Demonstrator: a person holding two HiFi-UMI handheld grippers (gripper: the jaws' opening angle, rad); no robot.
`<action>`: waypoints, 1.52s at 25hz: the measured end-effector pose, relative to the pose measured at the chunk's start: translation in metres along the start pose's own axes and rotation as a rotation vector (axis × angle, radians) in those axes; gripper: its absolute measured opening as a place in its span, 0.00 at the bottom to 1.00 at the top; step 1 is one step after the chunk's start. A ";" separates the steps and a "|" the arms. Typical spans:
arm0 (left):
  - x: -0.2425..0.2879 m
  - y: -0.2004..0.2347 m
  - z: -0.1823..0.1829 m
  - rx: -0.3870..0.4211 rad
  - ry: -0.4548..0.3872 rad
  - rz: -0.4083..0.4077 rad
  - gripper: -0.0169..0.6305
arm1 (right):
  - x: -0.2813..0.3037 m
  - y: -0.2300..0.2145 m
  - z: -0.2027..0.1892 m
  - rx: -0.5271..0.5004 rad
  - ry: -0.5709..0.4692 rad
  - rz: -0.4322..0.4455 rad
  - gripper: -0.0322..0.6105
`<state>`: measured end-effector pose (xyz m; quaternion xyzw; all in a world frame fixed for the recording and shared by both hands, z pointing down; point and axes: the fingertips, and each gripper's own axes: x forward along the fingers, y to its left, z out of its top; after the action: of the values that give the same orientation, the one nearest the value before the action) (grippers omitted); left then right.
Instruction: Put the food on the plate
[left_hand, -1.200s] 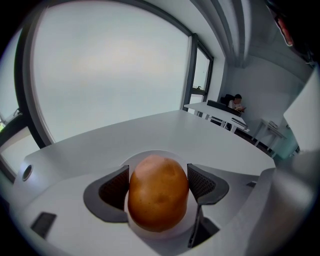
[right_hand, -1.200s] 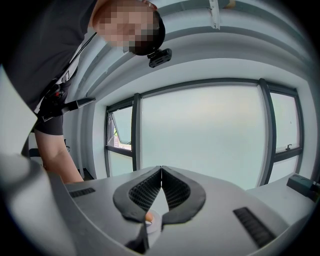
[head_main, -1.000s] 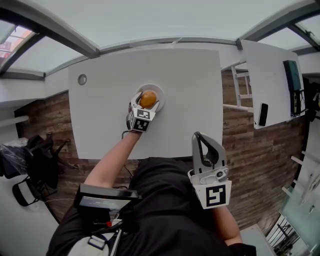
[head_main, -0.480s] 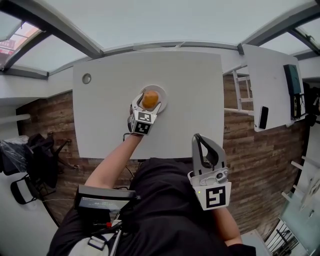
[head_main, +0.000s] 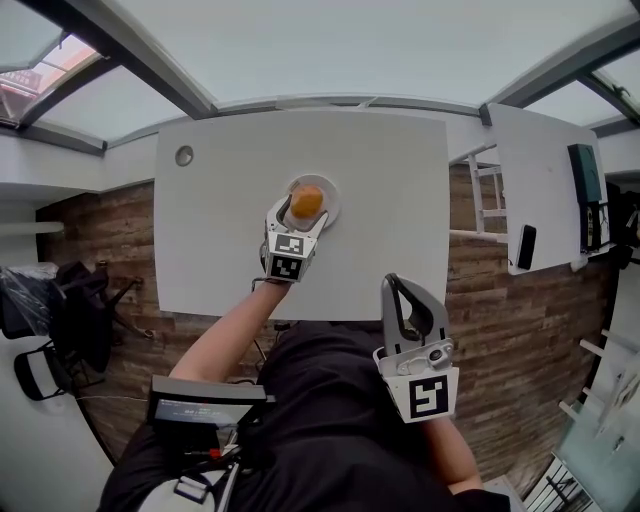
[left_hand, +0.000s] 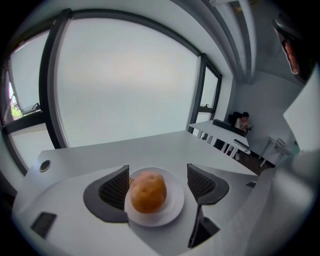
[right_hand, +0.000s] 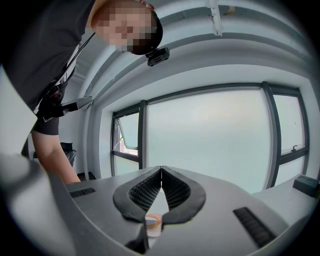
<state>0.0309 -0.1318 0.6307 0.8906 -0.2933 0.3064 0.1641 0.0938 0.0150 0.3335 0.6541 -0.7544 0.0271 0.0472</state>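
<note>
On the small round white plate (left_hand: 176, 202), the round orange-brown food (left_hand: 148, 192) rests.
The left gripper (left_hand: 159, 184) is spread around it; the right gripper (right_hand: 161, 172), near the person, is pressed together.

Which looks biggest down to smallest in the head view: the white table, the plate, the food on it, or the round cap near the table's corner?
1. table
2. plate
3. food
4. round cap
All sit at table level, so nearness to the camera barely skews the order.
</note>
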 end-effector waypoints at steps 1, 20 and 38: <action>-0.005 -0.003 0.005 -0.010 0.001 -0.001 0.56 | 0.000 0.000 0.000 0.000 -0.001 0.006 0.06; -0.101 -0.044 0.049 -0.146 -0.210 0.000 0.56 | -0.011 0.009 0.008 0.053 -0.047 0.052 0.06; -0.178 -0.071 0.067 -0.203 -0.397 0.041 0.56 | -0.013 0.027 0.019 0.039 -0.085 0.100 0.06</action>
<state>-0.0089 -0.0331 0.4578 0.9062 -0.3673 0.0970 0.1857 0.0685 0.0300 0.3134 0.6168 -0.7869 0.0164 0.0011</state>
